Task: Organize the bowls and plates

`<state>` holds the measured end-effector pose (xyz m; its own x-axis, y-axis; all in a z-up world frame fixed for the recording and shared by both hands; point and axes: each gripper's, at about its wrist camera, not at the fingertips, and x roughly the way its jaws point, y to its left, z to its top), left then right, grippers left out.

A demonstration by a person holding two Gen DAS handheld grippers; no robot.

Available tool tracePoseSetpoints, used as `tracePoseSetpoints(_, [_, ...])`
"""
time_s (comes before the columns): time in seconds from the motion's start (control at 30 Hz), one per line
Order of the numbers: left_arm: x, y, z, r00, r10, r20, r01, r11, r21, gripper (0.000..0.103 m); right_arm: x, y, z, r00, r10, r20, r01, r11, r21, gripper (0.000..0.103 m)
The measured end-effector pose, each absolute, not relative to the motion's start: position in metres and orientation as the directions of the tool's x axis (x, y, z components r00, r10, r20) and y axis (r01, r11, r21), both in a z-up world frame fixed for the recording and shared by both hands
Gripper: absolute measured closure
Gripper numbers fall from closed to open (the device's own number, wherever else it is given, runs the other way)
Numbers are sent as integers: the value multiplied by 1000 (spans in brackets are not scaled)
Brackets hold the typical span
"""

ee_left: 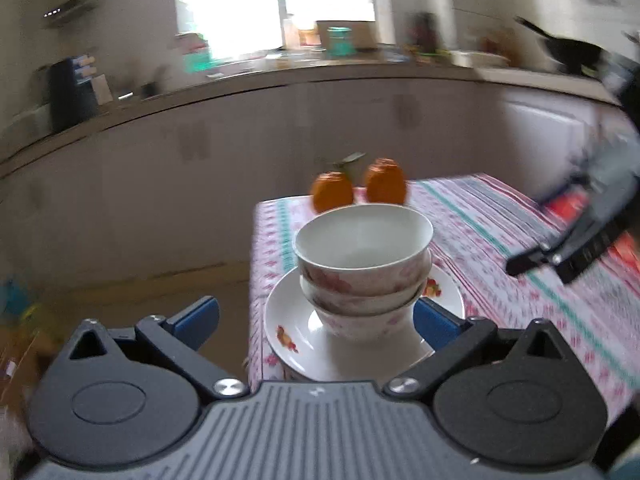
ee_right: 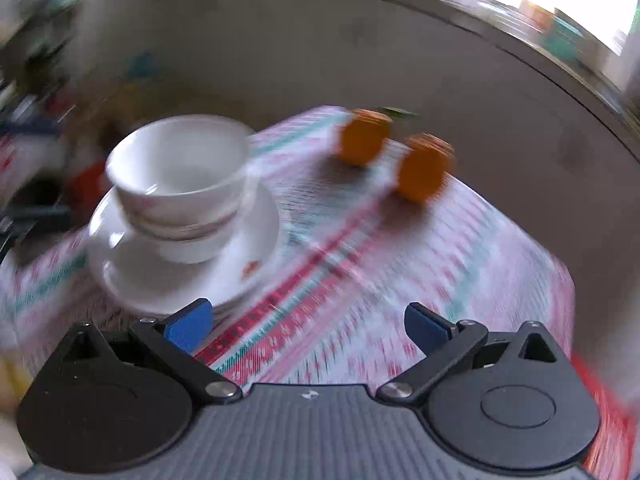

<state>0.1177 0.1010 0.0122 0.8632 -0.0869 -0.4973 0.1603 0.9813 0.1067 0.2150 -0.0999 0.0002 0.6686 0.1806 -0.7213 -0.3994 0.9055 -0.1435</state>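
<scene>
Three white bowls with pink flower print (ee_left: 364, 264) are nested upright on a stack of white plates with fruit print (ee_left: 292, 320) at the near left corner of the table. My left gripper (ee_left: 316, 322) is open, its blue pads to either side of the stack's near edge and apart from it. In the right wrist view, which is blurred, the bowls (ee_right: 180, 176) and plates (ee_right: 140, 272) lie up and left of my right gripper (ee_right: 307, 328). That gripper is open above bare tablecloth with nothing between its pads. One of its black fingers (ee_left: 532, 260) shows at the right.
Two oranges (ee_left: 333, 196) (ee_left: 385, 186) with a leaf sit at the table's far edge behind the stack, also the oranges (ee_right: 364, 136) (ee_right: 424, 168). A pink and green striped tablecloth (ee_left: 500, 240) covers the table, which drops off left of the plates. A cluttered kitchen counter (ee_left: 280, 72) runs behind.
</scene>
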Motion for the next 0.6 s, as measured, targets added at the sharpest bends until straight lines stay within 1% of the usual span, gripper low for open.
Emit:
tracePoseSetpoints(0.07, [111, 85, 18, 854, 4, -521, 60, 993, 106, 1, 198, -105, 4, 712, 118, -692, -289, 947, -137, 0])
tracePoseSetpoints(0.1, [107, 78, 21, 852, 29, -523, 24, 995, 94, 1, 186, -105, 7, 743, 89, -664, -237, 962, -137, 0])
tracePoseSetpoints(0.2, [87, 62, 34, 867, 7, -499, 17, 999, 43, 1, 153, -109, 18, 791, 68, -608, -160, 982, -98, 0])
tracePoseSetpoints(0.23, [79, 59, 36, 872, 12, -490, 11, 999, 45, 1, 145, -110, 21, 795, 69, -602, -148, 986, -83, 0])
tracePoseSetpoints(0.33, [60, 41, 43, 891, 58, -451, -14, 995, 101, 1, 123, -113, 26, 811, 58, -583, -119, 991, -66, 0])
tracePoseSetpoints(0.4, [53, 35, 44, 892, 51, -449, -7, 995, 99, 1, 110, -118, 29, 820, 43, -570, -97, 993, -64, 0])
tracePoseSetpoints(0.6, [37, 26, 46, 892, 15, -452, 4, 999, 41, 1, 85, -130, 31, 836, 16, -549, -42, 999, -33, 0])
